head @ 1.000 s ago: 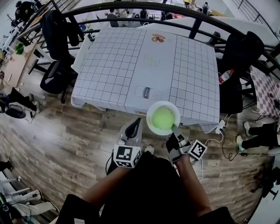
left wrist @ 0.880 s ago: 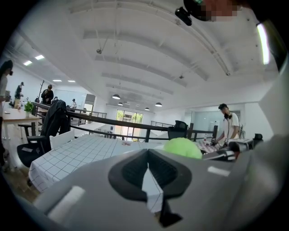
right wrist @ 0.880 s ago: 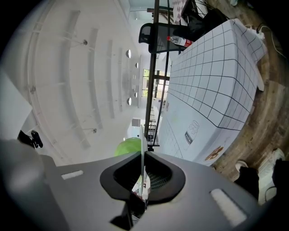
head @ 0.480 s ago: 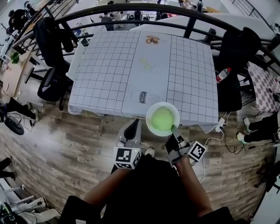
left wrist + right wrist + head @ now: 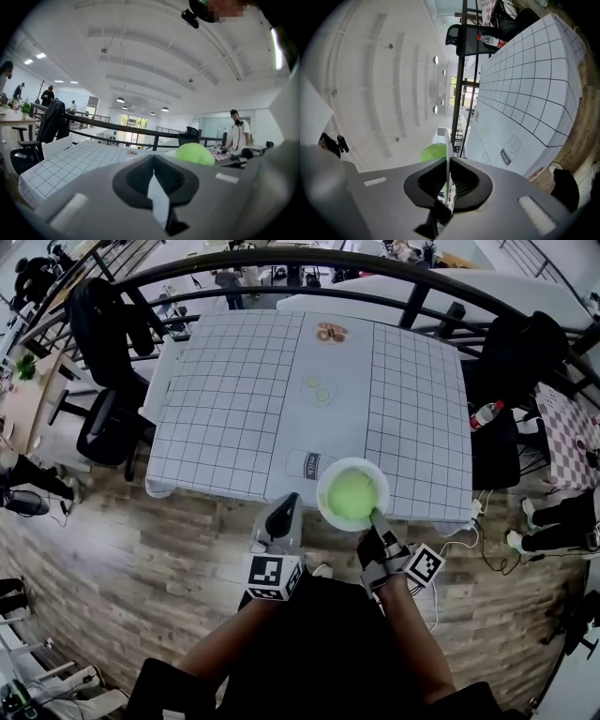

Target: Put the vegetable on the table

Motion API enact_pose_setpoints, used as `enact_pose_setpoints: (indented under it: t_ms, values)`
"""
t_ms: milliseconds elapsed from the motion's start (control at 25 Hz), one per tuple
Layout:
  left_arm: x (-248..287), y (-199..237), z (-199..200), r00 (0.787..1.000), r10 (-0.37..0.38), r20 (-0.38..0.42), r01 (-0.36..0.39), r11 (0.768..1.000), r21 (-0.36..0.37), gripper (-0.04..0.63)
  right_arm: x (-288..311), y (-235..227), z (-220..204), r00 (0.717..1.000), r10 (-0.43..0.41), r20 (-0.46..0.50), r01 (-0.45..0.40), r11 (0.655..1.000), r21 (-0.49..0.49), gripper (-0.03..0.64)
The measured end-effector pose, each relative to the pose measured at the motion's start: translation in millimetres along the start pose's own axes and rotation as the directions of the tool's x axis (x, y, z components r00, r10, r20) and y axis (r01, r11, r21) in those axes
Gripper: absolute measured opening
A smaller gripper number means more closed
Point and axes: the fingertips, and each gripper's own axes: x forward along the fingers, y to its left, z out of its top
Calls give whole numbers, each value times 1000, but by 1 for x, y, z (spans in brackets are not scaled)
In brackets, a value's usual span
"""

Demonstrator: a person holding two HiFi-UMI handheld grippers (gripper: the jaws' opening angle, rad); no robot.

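Right gripper [image 5: 378, 524] reaches forward from bent forearm, jaws clamped on near rim of white bowl [image 5: 325, 482]. Green vegetable [image 5: 352, 493] sits in bowl, at table [image 5: 234, 390] near edge. Left gripper [image 5: 287, 510] alongside, pointing forward, jaws together, empty.

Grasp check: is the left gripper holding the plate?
No: left gripper jaws are together and empty; the right gripper pinches the plate by its rim.
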Motion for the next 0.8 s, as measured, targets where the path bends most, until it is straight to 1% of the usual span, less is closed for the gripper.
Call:
enact_pose_setpoints:
  t_ms: [80, 200, 400, 560, 720, 800]
  values:
    - [11, 9, 6, 1000, -7, 3, 7, 1000, -5, 9, 14, 3, 5, 1000, 1, 8, -1, 1000, -13, 20]
    - [28, 27, 1, 1000, -23, 13, 23, 1000, -12, 9, 39, -3, 6, 1000, 1, 15, 0, 1000, -26, 20]
    - [55, 53, 11, 999, -38, 12, 38, 999, -29, 9, 75, 1, 14, 1000, -1, 24, 2, 1000, -18, 20]
    - [72, 81, 19, 999, -36, 16, 37, 998, -48, 9, 106, 3, 14, 999, 5, 35, -4, 1000, -17, 20]
    - [85, 104, 26, 999, -38, 17, 38, 999, -11, 9, 128, 1, 17, 998, 4, 65, -4, 1000, -2, 20]
    - [91, 115, 27, 999, -41, 16, 41, 999, -7, 9, 139, -1, 18, 997, 1, 74, -1, 1000, -1, 19]
